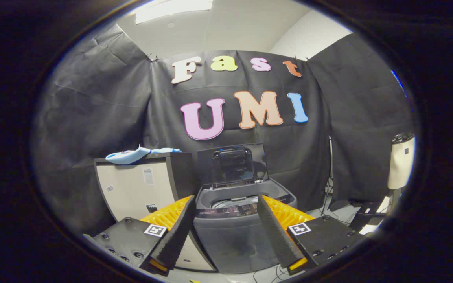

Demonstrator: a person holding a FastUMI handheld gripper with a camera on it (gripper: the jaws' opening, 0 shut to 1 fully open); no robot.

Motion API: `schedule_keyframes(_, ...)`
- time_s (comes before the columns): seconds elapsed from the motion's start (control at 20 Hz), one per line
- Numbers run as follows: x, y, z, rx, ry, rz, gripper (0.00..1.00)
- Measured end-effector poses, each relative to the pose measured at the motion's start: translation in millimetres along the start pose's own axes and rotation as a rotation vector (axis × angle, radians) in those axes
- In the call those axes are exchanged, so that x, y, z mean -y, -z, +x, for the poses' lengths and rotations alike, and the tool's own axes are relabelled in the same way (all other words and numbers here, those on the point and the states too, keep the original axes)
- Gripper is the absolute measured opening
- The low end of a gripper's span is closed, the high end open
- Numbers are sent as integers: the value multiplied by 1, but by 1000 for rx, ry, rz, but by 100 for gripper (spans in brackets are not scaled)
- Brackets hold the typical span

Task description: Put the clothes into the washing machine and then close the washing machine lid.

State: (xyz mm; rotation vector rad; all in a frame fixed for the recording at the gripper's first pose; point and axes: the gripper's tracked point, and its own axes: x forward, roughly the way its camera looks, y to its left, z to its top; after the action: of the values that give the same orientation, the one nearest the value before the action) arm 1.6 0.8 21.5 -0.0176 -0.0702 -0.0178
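Gripper view: tongs point(226, 220) spread, empty, framing washing machine point(242, 224) with lid point(232, 163) up. Light blue clothes point(132, 155) lie on cabinet point(140, 184) beside it, well beyond fingers. Risk: thin fabric slips from a shallow pinch or drapes over the rim.

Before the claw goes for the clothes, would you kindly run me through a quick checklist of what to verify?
1. Washing machine lid raised: ok.
2. Drum opening free of obstruction: ok, as far as visible.
3. Light blue clothes lying on the cabinet beside the machine, reachable from above: ok.
4. Claw open, fingers apart, holding nothing: ok.
5. Drum already holding clothes: cannot tell.
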Motion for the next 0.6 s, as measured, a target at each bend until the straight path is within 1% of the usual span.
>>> schedule_keyframes(0.3, -12, -1, 19, -10, 6, -15, 96)
schedule_keyframes(0.45, -37, -14, 32, -16, -14, -28, 96)
schedule_keyframes(0.55, -65, -27, 41, -24, -53, -27, 96)
schedule_keyframes(0.6, -76, -34, 46, -32, -59, -35, 96)
